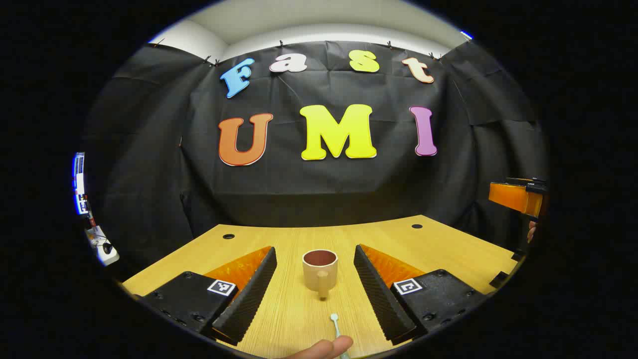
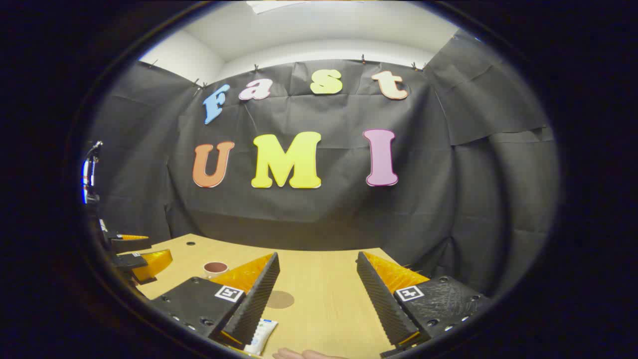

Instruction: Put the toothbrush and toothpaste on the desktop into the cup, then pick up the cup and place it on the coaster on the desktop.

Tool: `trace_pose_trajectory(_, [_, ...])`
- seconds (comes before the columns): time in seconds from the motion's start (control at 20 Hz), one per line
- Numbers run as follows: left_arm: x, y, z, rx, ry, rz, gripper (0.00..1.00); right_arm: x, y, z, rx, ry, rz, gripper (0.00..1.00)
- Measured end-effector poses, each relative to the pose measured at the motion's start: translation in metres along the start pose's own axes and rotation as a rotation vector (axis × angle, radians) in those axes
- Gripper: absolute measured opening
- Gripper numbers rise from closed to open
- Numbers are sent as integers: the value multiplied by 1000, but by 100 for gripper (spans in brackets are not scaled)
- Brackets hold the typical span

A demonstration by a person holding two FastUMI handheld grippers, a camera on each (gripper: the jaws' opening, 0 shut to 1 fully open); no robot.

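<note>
Cup centred between spread left gripper fingers, lined up for loading | toothbrush bottom centre | right gripper spread, toothpaste lower left, coaster ahead

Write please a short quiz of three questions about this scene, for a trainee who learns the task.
1. True or false: the toothbrush is already in the cup.
2. In the right gripper view, the toothpaste lies by which finger of the right gripper: A. the one on the image's left, B. the one on the image's right?
3. Fill in: both grippers, the left gripper too, have their jaws ____.

Key
1. False: it lies on the desk, nearer the camera than the cup.
2. A.
3. Open.
</note>
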State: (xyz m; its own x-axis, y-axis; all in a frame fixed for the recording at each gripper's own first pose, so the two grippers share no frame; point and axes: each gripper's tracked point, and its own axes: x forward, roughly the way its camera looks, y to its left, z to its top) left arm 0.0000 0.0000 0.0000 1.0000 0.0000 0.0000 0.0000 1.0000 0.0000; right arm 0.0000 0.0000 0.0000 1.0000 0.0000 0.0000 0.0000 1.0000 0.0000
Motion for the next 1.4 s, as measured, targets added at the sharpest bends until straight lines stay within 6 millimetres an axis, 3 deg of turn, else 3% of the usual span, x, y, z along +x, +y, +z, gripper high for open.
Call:
trace_pose_trajectory(0.1, [0, 6, 7, -2, -24, 17, 98, -2, 1, 2, -14, -10, -14, 95])
trace_pose_trajectory(0.4, [-3, 16, 4, -23, -15, 45, 98, -7, 9, 7, -17, -24, -5, 95])
trace_pose_trajectory(0.8, [-3, -8, -4, -74, 11, -19, 99, -8, 7, 3, 29, -19, -3, 95])
trace_pose_trajectory(1.15, [2, -13, -32, -110, 99, -44, 99, -4, 0, -8, 58, -1, -16, 95])
trace_pose_trajectory(1.4, [3, -19, -90, -151, 270, -47, 100, 4, 5, -29, 54, 47, -3, 95])
